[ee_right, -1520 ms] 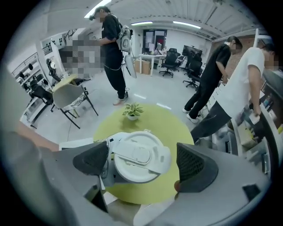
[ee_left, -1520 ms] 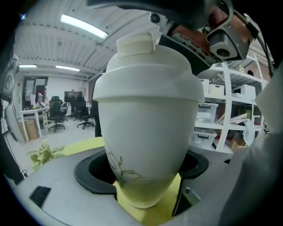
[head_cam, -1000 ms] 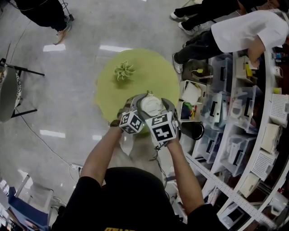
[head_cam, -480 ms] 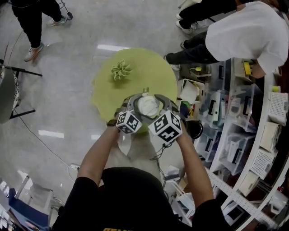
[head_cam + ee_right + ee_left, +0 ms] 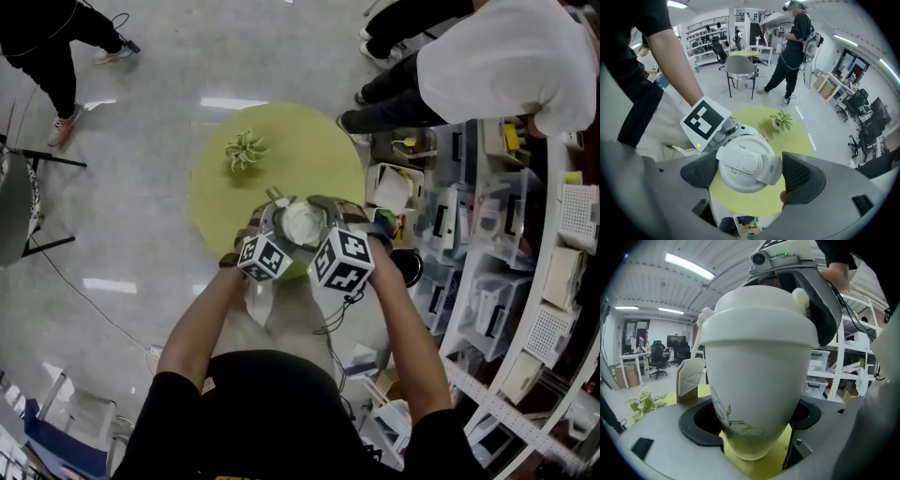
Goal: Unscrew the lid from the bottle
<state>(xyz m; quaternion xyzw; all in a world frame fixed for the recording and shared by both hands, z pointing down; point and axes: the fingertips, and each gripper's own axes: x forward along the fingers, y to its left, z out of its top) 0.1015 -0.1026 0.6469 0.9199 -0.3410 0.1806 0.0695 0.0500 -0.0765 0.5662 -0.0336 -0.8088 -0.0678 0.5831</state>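
Mid-unscrew, I judge: left gripper (image 5: 754, 422) clamps bottle (image 5: 757, 380) body at near edge of green table (image 5: 216, 197); right gripper (image 5: 750, 172), jaws wide, pinches lid (image 5: 740, 164) from above. Next: twist lid, bottle braced.

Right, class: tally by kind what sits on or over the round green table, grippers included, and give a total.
bottle: 1
lid: 1
small plant: 1
grippers: 2, the left gripper and the right gripper
Total: 5
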